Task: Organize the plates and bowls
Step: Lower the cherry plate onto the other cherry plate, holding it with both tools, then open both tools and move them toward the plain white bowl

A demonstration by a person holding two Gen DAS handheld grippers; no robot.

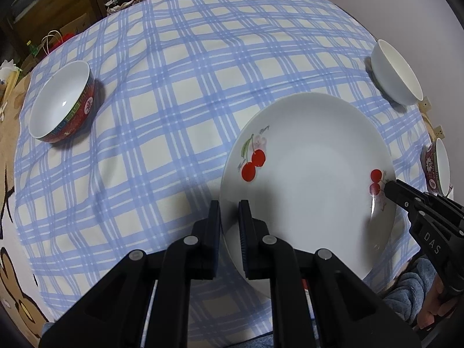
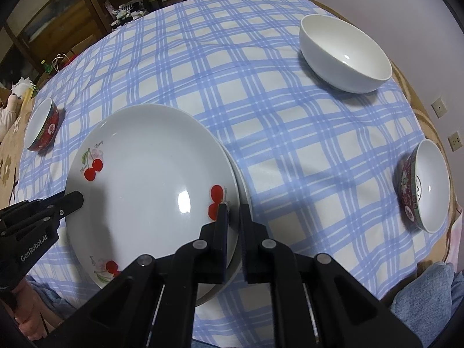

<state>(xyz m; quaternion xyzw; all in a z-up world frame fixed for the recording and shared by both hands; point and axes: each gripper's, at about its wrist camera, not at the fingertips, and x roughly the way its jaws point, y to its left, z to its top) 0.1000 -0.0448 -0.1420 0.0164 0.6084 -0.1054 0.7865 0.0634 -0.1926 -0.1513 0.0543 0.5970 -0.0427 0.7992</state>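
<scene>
Cherry plate (image 1: 313,174) on checked cloth (image 1: 174,101) over tabletop, near edge, centre; seated on a second plate (image 2: 242,191), whose rim shows along the right side in right wrist view. Whether the stack rests fully on the cloth: cannot tell.

Left claw (image 1: 229,217) clamped on left rim of cherry plate, one finger outside the rim, one inside, pointing steeply down.

Right claw (image 2: 233,220) clamped on right rim, next to a red cherry print; narrow gap between the fingers taken up by the rims.

Red-patterned bowl (image 1: 62,101) far left, upright, well apart from plates.

Plain white bowl (image 2: 345,55) far right, upright.

Second red-patterned bowl (image 2: 426,185) at right edge of cloth, level with plates, apart from them.

Blue sleeve (image 2: 423,295) at near right corner.
</scene>
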